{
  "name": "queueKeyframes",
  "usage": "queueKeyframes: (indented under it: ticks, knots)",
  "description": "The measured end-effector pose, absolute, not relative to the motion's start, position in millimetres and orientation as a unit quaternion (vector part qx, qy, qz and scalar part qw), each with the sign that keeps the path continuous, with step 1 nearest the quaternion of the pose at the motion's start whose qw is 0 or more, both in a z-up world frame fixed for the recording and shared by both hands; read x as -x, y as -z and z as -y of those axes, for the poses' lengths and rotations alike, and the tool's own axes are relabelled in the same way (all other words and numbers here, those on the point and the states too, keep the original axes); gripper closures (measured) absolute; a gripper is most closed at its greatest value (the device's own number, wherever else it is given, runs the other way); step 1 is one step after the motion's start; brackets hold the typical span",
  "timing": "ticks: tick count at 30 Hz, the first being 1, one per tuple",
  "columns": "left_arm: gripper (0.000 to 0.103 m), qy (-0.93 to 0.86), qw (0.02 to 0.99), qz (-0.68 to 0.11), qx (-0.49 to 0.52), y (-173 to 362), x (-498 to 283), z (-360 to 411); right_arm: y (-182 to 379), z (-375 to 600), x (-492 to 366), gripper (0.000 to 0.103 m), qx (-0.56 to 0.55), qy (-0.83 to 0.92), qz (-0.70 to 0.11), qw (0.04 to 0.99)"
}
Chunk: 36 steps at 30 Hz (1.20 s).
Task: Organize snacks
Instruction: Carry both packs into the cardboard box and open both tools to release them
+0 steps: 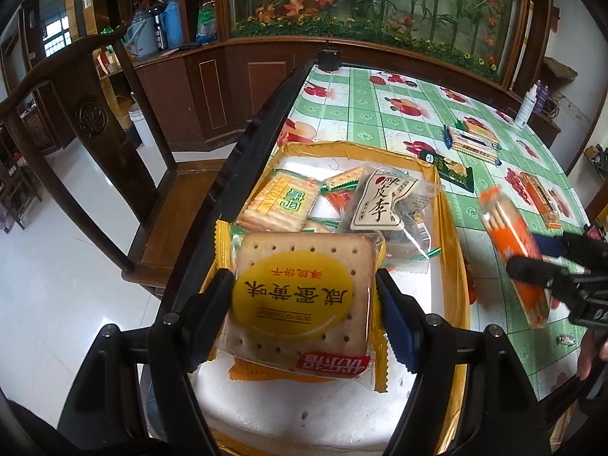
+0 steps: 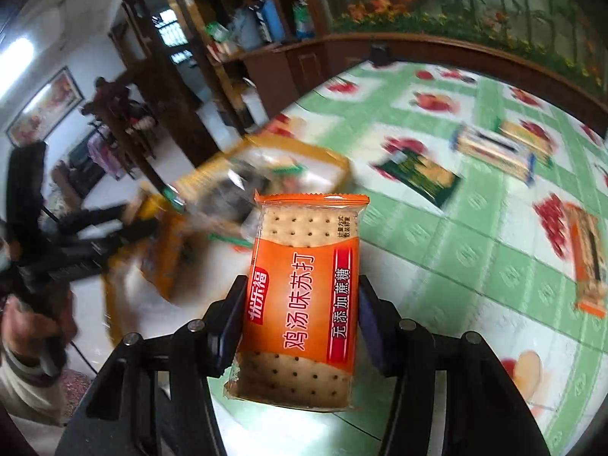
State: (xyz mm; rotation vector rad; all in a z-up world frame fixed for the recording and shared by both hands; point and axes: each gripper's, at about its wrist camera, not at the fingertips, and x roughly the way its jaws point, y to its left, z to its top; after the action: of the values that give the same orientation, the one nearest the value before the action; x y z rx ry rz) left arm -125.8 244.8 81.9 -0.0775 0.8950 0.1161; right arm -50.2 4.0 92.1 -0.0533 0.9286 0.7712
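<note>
The right gripper [image 2: 300, 326] grips the orange cracker pack [image 2: 304, 296] by its long sides, up over the table. The pack looks light, crinkly and easy to crush, so hold it gently. The left gripper [image 1: 304, 315] clamps the yellow cracker pack [image 1: 300, 296] over the gold tray [image 1: 450, 205]. More packs lie in the tray at 12 o'clock.
</note>
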Motion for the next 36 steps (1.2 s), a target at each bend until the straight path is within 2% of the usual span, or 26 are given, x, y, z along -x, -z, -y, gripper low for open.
queueKeyframes:
  ticks: [6,15,25,27,29,33,35,36]
  knots:
    - [0.028,-0.066,0.898,-0.433,0.036,-79.5,137.2,-252.0,-107.9,-49.2,58.7,0.049,0.030,-0.420,-0.420,0.804]
    - [0.028,-0.077,0.892,-0.443,0.044,-62.4,146.6,-261.4,-88.5,-102.9,60.6,0.049,0.042,-0.441,-0.438,0.782]
    - [0.028,-0.091,0.894,-0.437,0.047,-52.9,148.5,-264.4,-75.7,-112.8,69.2,0.048,0.039,-0.450,-0.458,0.766]
    - [0.025,-0.093,0.894,-0.436,0.052,-52.1,148.3,-265.1,-74.4,-111.3,67.7,0.042,0.024,-0.452,-0.469,0.758]
    - [0.024,-0.092,0.893,-0.435,0.062,-52.8,148.9,-267.1,-74.5,-108.2,65.5,0.032,0.008,-0.452,-0.478,0.753]
    - [0.019,-0.089,0.895,-0.430,0.073,-59.1,150.8,-266.4,-84.9,-94.5,66.2,0.031,-0.010,-0.453,-0.464,0.761]
    - [0.018,-0.094,0.898,-0.423,0.072,-64.4,150.7,-263.1,-90.0,-86.8,64.8,0.023,-0.010,-0.441,-0.459,0.771]
    - [0.018,-0.097,0.901,-0.418,0.071,-68.0,151.3,-261.4,-92.7,-81.1,64.8,0.023,-0.009,-0.432,-0.454,0.779]
